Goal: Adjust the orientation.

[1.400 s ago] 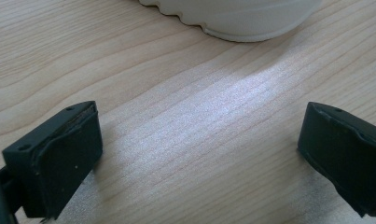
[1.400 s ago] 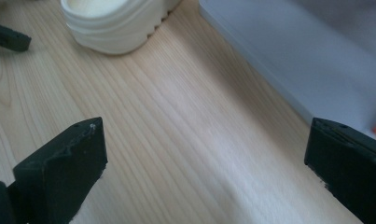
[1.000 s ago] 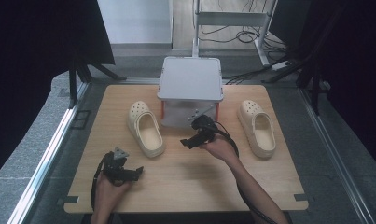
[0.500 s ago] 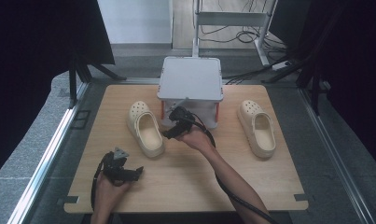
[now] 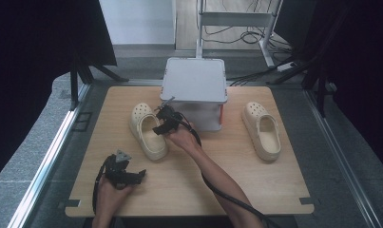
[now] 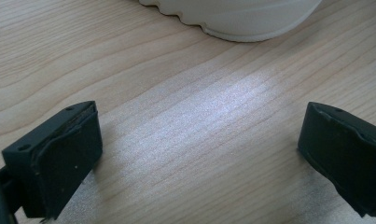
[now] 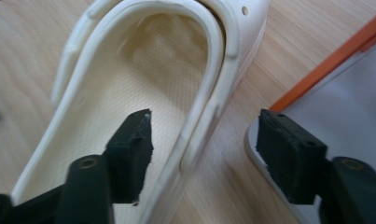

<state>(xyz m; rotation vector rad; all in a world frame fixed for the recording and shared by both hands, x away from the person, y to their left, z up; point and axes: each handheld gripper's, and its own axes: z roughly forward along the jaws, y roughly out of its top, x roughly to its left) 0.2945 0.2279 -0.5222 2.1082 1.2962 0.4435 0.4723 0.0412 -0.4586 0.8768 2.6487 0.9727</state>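
Dark curtains flank the pale wooden table; a grey box with an orange edge stands at its twelve o'clock side. One cream clog lies at about ten o'clock from the table's centre, its mate well apart at two o'clock. The right hand-held gripper sits over the left clog's inner wall; its jaws have just been closing, one inside the shoe, one outside beside the box, the side wall between them but not yet pinched. The left hand-held gripper rests at seven o'clock near the front edge, jaws spread wide over bare wood, just short of that clog's heel.
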